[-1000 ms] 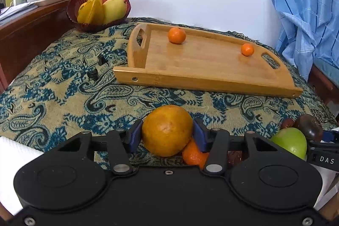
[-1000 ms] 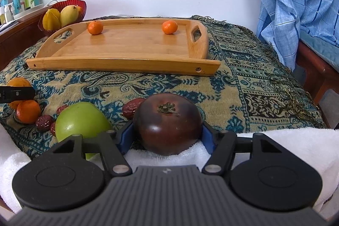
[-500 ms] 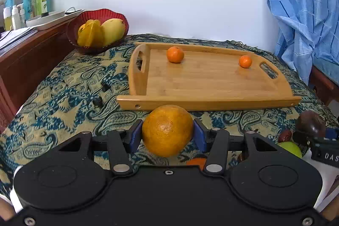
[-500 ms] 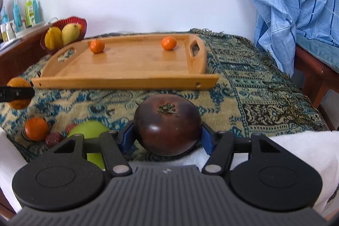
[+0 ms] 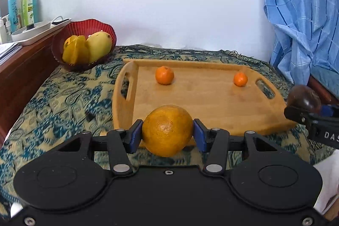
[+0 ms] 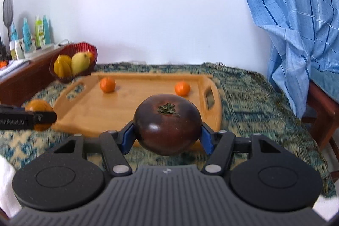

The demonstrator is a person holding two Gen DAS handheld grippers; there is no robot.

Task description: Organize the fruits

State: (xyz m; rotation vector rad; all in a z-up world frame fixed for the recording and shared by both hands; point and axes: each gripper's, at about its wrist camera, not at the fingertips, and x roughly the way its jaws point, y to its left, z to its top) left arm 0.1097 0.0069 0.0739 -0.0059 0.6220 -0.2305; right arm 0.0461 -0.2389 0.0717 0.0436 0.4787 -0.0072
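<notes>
**Both grippers carry fruit above the tray's near edge**

The left gripper [image 5: 167, 133] has its blue pads clamped on a large orange [image 5: 167, 130], one pad on each side, and the fruit hangs clear of the patterned cloth [image 5: 53, 103] below. In the left wrist view the orange sits in front of the near rim of the wooden tray [image 5: 211, 103], which lies at 12 o'clock from it.

The right gripper [image 6: 167, 135] is closed the same way on a dark purple fruit [image 6: 167, 126] with a dried green stem cap on top. It too is held off the cloth, in front of the tray's near edge. In the left wrist view this gripper and its dark fruit show at 3 o'clock, near the tray's right handle.

Two small tangerines rest on the tray's far half, well apart: one [image 5: 164, 75] toward the left handle, the other [image 5: 240, 79] toward the right.

A red basket [image 5: 84, 29] with yellow fruit stands on the cloth at 10 o'clock from the tray. A blue checked cloth [image 5: 303, 24] hangs at 2 o'clock.
</notes>
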